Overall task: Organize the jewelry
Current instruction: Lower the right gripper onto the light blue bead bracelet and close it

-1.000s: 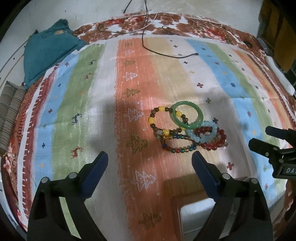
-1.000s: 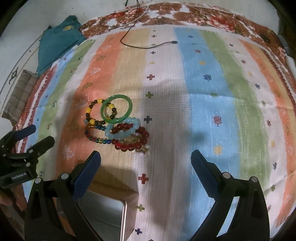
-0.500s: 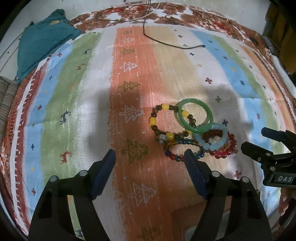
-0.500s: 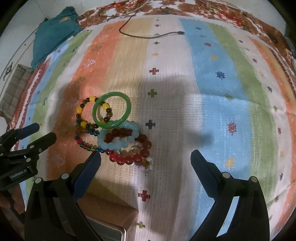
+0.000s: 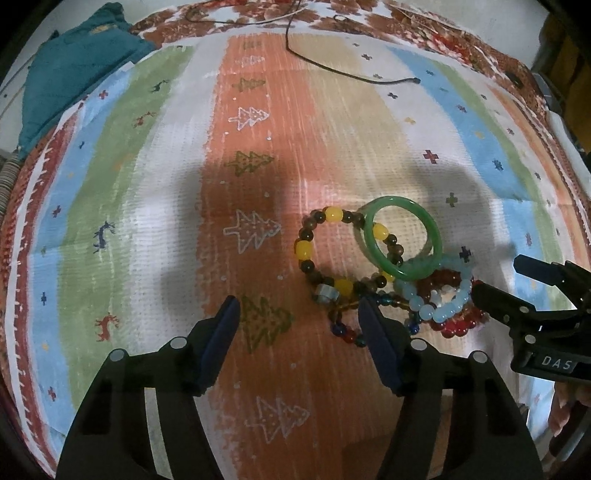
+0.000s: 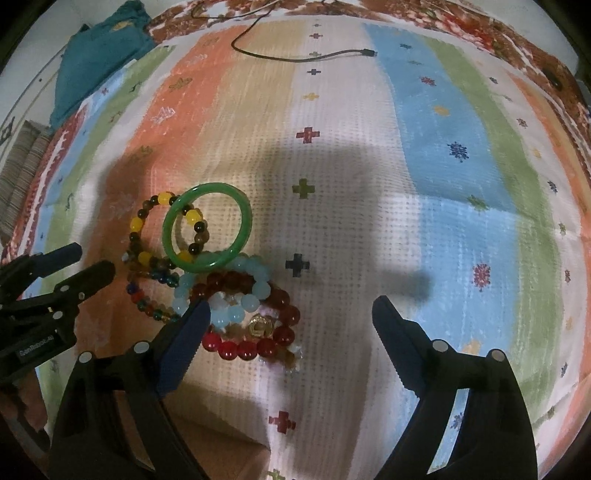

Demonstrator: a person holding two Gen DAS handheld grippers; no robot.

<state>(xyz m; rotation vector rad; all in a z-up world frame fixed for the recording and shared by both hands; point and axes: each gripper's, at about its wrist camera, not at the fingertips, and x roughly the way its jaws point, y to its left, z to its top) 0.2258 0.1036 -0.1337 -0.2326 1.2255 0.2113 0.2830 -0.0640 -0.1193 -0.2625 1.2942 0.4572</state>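
A pile of bracelets lies on the striped cloth [image 5: 332, 140]. A green jade bangle [image 5: 436, 238] [image 6: 243, 218] rests on a brown-and-yellow bead bracelet [image 5: 304, 251] [image 6: 136, 223], a pale blue bead bracelet [image 5: 439, 314] [image 6: 258, 286], a red bead bracelet [image 6: 251, 349] and a multicoloured bead strand [image 6: 142, 299]. My left gripper [image 5: 299, 332] is open and empty, just left of the pile; it also shows in the right wrist view [image 6: 90, 258]. My right gripper [image 6: 291, 325] is open over the red beads; it also shows in the left wrist view [image 5: 498, 277].
A black cable [image 5: 332, 66] [image 6: 295, 57] lies across the far part of the cloth. A teal folded cloth [image 5: 74, 74] [image 6: 99, 62] sits at the far left. A patterned red-brown border [image 5: 443, 33] runs round the striped cloth.
Both grippers have moved forward and down towards the bracelet pile, which now looks larger and closer. The left gripper's fingers have narrowed somewhat. The bracelets have not moved.
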